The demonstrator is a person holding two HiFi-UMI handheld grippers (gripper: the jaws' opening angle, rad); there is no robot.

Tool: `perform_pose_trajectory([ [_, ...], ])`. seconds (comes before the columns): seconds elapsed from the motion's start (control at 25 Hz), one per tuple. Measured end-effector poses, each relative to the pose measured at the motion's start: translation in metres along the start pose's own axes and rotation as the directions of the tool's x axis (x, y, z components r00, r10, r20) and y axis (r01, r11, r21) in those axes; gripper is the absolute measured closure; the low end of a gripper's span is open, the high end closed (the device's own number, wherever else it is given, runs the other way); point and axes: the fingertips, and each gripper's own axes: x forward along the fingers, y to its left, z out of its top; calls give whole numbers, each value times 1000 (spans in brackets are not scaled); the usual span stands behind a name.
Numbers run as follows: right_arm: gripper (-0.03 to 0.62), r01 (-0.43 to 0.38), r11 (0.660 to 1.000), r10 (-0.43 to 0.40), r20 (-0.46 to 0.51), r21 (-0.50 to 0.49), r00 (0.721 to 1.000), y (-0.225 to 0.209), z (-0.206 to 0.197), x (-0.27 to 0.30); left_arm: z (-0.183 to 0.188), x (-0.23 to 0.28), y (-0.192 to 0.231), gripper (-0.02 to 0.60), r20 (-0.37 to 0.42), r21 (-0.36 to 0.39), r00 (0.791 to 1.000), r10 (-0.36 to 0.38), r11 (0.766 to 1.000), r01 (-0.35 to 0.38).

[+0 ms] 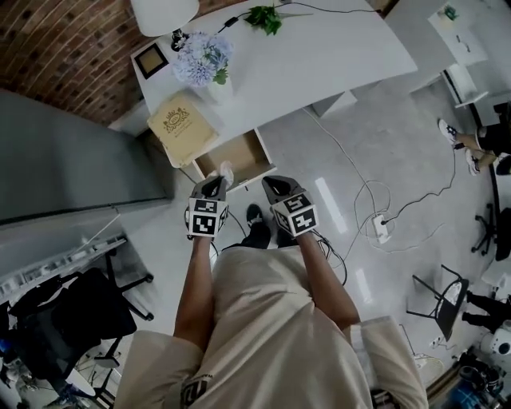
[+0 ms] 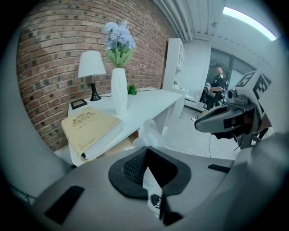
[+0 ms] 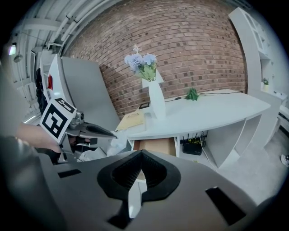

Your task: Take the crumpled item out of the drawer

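Note:
A white desk (image 1: 319,64) has its wooden drawer (image 1: 239,153) pulled open. The crumpled item, a wad of white paper (image 1: 227,172), is pinched at the tip of my left gripper (image 1: 217,183), just outside the drawer's front edge. In the left gripper view the paper (image 2: 151,131) sticks up from the closed jaws of the left gripper (image 2: 146,151). My right gripper (image 1: 272,184) hovers beside it to the right, shut and holding nothing. The right gripper view shows the right gripper (image 3: 141,155), the open drawer (image 3: 156,146) and the paper (image 3: 118,144) at the left gripper's tip.
On the desk lie a tan book (image 1: 182,124), a vase of pale flowers (image 1: 204,60), a lamp (image 1: 164,12), a small frame (image 1: 150,58) and a green sprig (image 1: 263,16). A grey cabinet (image 1: 72,152) stands left. Cables and a power strip (image 1: 382,226) lie on the floor.

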Motion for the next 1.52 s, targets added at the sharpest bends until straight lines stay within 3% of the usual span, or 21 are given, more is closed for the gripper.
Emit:
perform_pose_trajectory([
  [0.12,569,-2,1000,2,-14,14,1000,6,-4,8,4,-10,2,566,42,-49,999,-9,999,11],
  [0.2,569,-12,1000,13,-26,15,1000,14,-10,13,5,-14,3,566,54,-43,998,-12,999,15],
  [0.36,569,-41,999,40,-68,-16,997,23,-18,17,0,-16,1,566,50,-34,999,-21,999,23],
  [0.88,569,-57,998,57,-71,-9,996,27,-11,29,-7,-29,15,566,64,-71,998,4,997,0],
  [1.52,569,-41,998,43,-49,46,998,17,-20,20,-16,-29,-3,566,50,-58,998,-33,998,36],
])
